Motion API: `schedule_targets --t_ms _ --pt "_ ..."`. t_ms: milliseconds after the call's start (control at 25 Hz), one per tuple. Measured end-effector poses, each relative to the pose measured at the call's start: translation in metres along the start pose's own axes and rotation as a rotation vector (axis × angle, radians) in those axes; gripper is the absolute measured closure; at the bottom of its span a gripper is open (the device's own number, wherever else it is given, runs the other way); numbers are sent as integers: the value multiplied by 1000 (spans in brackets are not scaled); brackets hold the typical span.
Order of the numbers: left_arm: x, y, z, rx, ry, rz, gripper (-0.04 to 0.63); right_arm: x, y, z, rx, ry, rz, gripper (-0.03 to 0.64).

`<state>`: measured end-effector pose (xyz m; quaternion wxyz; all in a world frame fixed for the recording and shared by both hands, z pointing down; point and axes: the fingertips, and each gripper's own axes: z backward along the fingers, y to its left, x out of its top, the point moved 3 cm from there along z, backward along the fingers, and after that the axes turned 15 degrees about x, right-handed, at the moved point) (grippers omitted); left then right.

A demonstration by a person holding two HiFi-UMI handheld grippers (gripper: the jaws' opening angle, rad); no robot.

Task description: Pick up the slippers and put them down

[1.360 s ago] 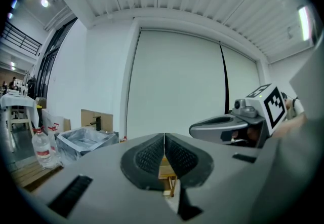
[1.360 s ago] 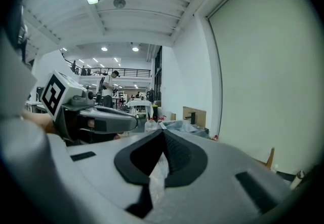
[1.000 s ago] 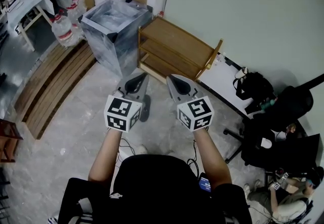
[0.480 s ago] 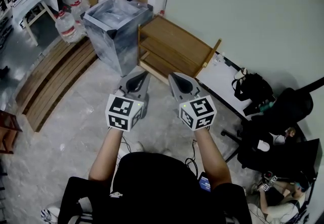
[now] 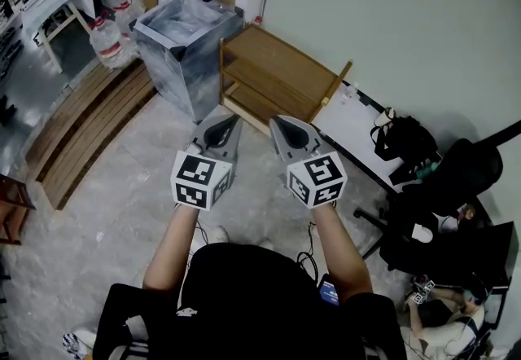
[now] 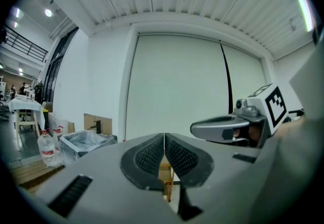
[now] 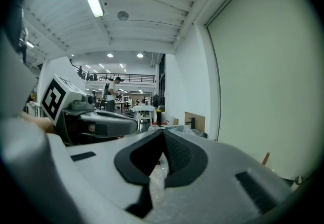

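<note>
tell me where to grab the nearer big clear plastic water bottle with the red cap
The nearer clear plastic water bottle stands upright and its round body looks too wide for the jaws, so probably grip the narrow neck at its top, coming in level from the near side.

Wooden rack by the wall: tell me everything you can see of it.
The low brown wooden rack stands upright on the grey stone floor, its back along the pale green wall and one end close beside the grey marbled sink cabinet; whether they touch is unclear. Three plank tiers sit between corner posts. Every visible tier looks bare.
</note>
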<state>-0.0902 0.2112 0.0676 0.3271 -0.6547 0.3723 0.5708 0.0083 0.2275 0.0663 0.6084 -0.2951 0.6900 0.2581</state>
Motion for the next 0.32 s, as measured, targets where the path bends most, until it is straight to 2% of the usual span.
schedule_targets --t_ms 320 --pt "-1 -8 2 2 8 -8 588 -3 -2 9 -9 3 0 626"
